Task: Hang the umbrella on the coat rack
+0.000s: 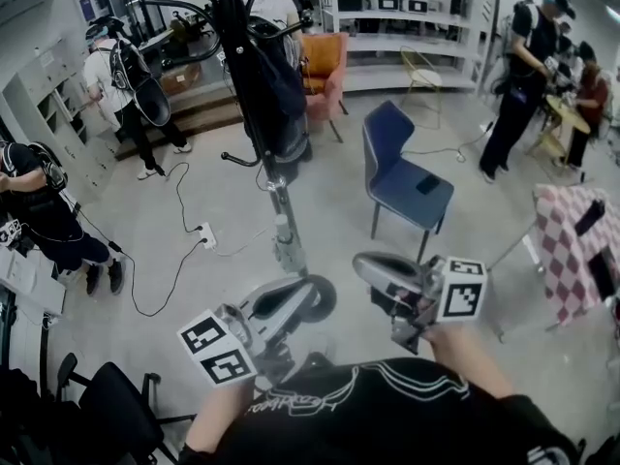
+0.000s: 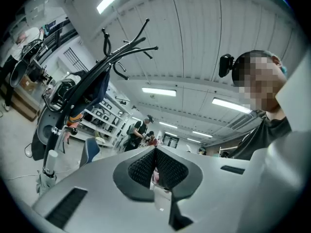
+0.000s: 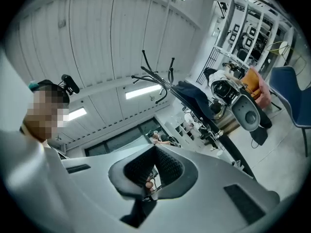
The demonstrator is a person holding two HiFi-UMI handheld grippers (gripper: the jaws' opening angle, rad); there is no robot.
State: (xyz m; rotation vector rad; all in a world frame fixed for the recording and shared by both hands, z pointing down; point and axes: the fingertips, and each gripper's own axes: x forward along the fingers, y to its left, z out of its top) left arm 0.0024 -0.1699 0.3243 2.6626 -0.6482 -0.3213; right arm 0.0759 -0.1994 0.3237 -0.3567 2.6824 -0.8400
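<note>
The black coat rack (image 1: 254, 114) stands straight ahead, its pole rising from a pale lower section. A dark blue folded umbrella (image 1: 279, 90) hangs from one of its hooks alongside the pole. It shows again as the umbrella (image 2: 95, 89) in the left gripper view and the umbrella (image 3: 195, 99) in the right gripper view, below the curved hooks. My left gripper (image 1: 312, 294) is shut and holds nothing, a short way in front of the rack's foot. My right gripper (image 1: 365, 267) is likewise shut and holds nothing. Both point slightly upward and are clear of the umbrella.
A blue chair (image 1: 402, 177) stands right of the rack, an orange armchair (image 1: 323, 61) behind it. A checkered cloth table (image 1: 576, 245) is at the right edge. A power strip with cable (image 1: 205, 232) lies on the floor at left. Several people stand around; a black office chair (image 1: 107, 405) is at bottom left.
</note>
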